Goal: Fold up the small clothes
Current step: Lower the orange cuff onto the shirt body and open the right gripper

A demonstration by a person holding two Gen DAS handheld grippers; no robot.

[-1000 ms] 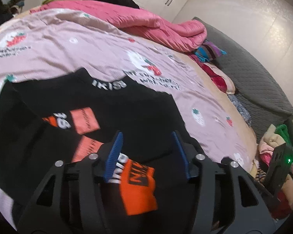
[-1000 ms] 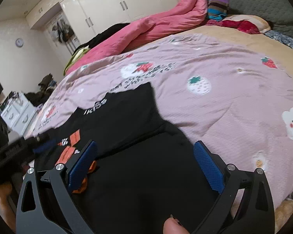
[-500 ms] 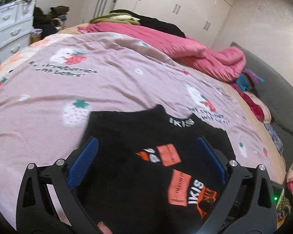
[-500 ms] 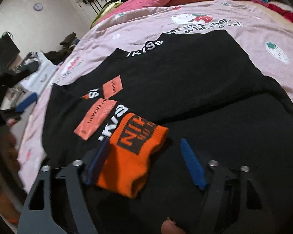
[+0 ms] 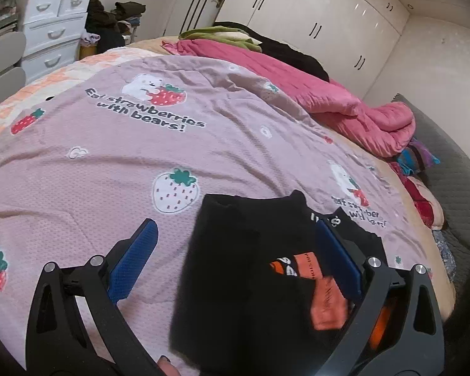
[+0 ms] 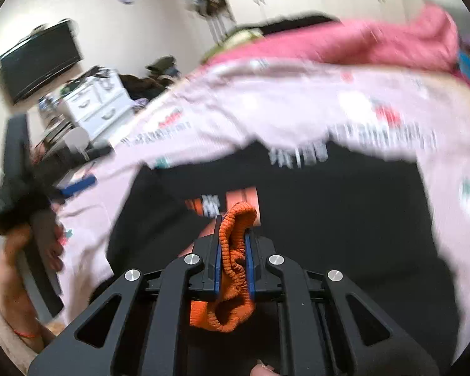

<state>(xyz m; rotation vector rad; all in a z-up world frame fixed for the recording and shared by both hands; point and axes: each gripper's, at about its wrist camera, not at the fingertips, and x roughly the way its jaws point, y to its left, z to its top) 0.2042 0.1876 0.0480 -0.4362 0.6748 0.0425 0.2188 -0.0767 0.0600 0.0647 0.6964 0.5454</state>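
A small black sweater (image 5: 244, 269) with orange patches and a white-lettered collar lies on the pink strawberry bedspread (image 5: 116, 163). It also shows in the right wrist view (image 6: 344, 206), blurred. My left gripper (image 5: 235, 266) is open, low over the sweater's left edge, holding nothing. My right gripper (image 6: 232, 232) is shut on the sweater's orange ribbed cuff (image 6: 236, 247), lifted above the sweater's chest. The left gripper and its hand show at the left of the right wrist view (image 6: 78, 185).
A rumpled pink quilt (image 5: 329, 100) and dark clothes lie at the far side of the bed. A grey padded headboard (image 5: 454, 181) is at the right. White drawers (image 5: 53, 31) and wardrobe doors (image 5: 313, 22) stand beyond the bed.
My right gripper has closed on the orange cuff and lifted it. My left gripper has swung left, off the sweater's middle to its left edge.
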